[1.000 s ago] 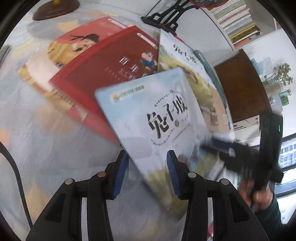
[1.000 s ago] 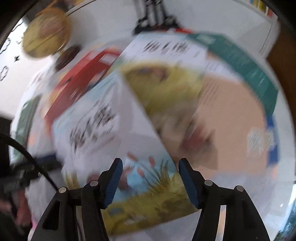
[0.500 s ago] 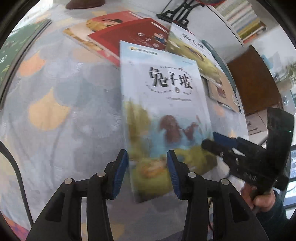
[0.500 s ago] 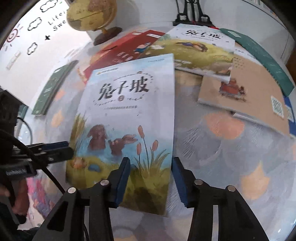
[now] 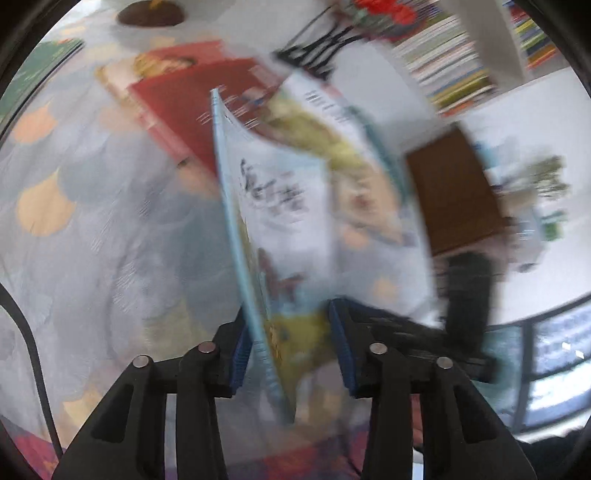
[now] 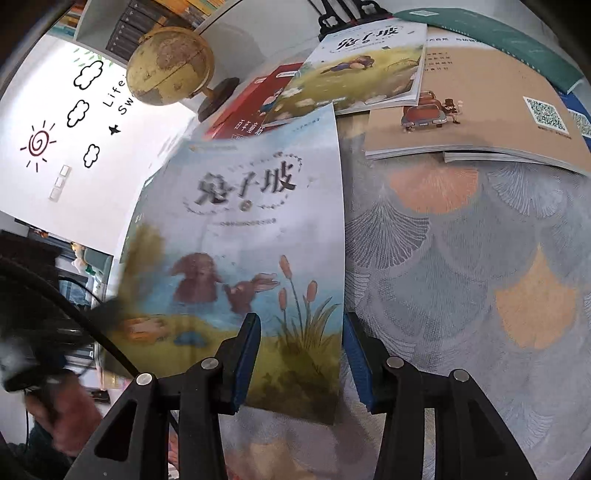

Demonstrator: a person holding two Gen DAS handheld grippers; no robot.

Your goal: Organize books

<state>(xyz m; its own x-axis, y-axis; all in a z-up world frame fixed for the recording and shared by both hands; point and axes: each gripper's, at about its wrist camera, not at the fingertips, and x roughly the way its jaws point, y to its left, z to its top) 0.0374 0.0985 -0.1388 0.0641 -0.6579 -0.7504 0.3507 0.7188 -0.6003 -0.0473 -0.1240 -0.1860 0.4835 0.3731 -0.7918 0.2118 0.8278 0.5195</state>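
Left wrist view: the patterned cloth on the counter (image 5: 92, 221) fills the left side, with a red book (image 5: 207, 92) lying flat toward the far edge. In the middle the pale blue rabbit book (image 5: 280, 206) stands tilted up on its long edge, seen almost edge-on and blurred. Its near end sits between the pads of the left claw (image 5: 286, 332), which is closing. The left pad is against the cover, and the right pad stands clear of it. To the right, the right claw (image 5: 406, 328) shows only as a dark blur beside the book.

Right wrist view: at the near left a hand (image 6: 66, 417) carries the blurred left claw (image 6: 107, 310) at the book's lower left edge. A globe (image 6: 170, 66) stands at the far left corner. The rabbit book (image 6: 240, 221) faces the camera, its left side lifted off the cloth. Its lower right corner lies between the pads of the right claw (image 6: 299, 332), which stand apart without pinching it. At the far right lie a meadow-cover book (image 6: 362, 66), a tan book (image 6: 461, 110) and a green book (image 6: 498, 33), overlapping.
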